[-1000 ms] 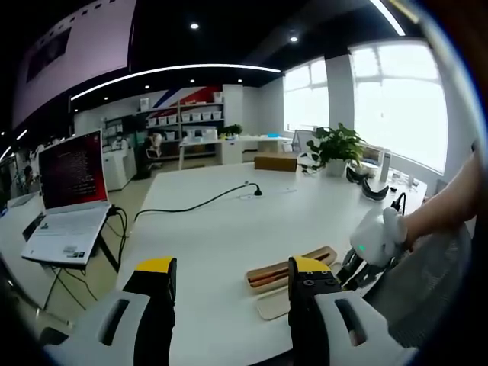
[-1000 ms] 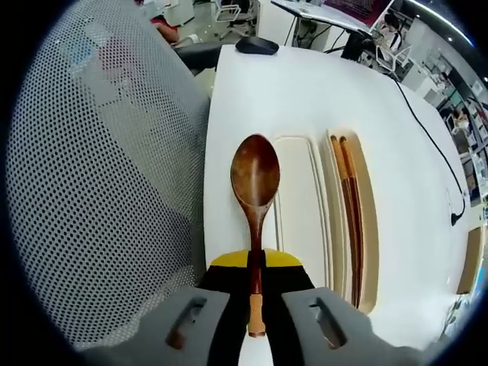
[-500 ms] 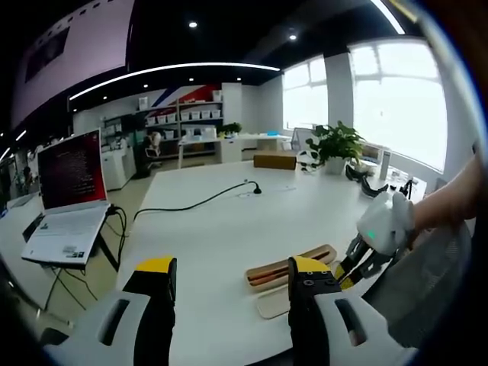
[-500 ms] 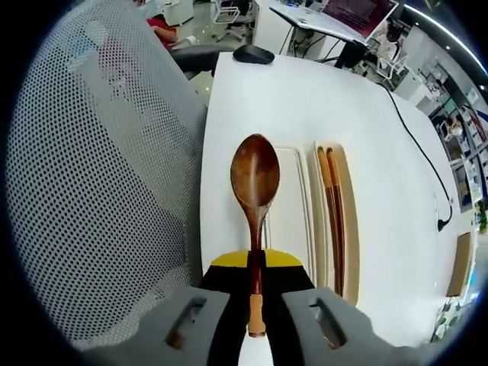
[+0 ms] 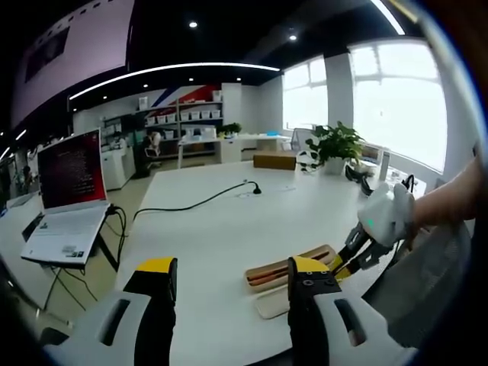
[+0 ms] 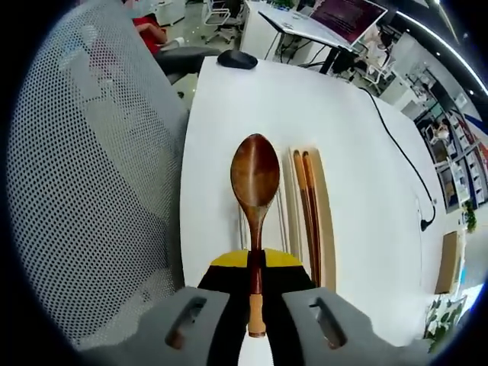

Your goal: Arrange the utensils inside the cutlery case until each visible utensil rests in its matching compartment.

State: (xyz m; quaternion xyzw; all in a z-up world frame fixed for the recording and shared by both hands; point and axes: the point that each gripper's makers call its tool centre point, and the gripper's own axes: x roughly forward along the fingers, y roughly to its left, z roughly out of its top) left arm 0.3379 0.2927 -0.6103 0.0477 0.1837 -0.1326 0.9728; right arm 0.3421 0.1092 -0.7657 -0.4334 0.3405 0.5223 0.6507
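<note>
Carrying the one wooden spoon (image 6: pixel 255 183) pinched by its handle, the right gripper (image 6: pixel 255 286) has drifted over the cutlery case (image 6: pixel 324 221) on the white desk (image 6: pixel 358 137), its bowl toward 12 o'clock above the empty tray beside the two chopsticks (image 6: pixel 307 206), ready for lowering, while the left gripper (image 5: pixel 229 305) hovers wide open.

Open-plan office. Long white table (image 5: pixel 229 221) runs mid-frame in the left gripper view; black cable (image 5: pixel 194 204) trails across it toward centre. Open laptop (image 5: pixel 70 191) at left on a separate white desk. Potted plant (image 5: pixel 335 146) and cardboard box (image 5: pixel 275 162) at the table's far end. Large bright windows (image 5: pixel 396 99) at upper right. Dark ceiling with curved light strip (image 5: pixel 175 70) and spot lamps. White shelving (image 5: pixel 187 122) on the back wall. Right gripper view: grey mesh chair back (image 6: pixel 84 175) at left; black mouse (image 6: pixel 237 59) at the table's top edge.
</note>
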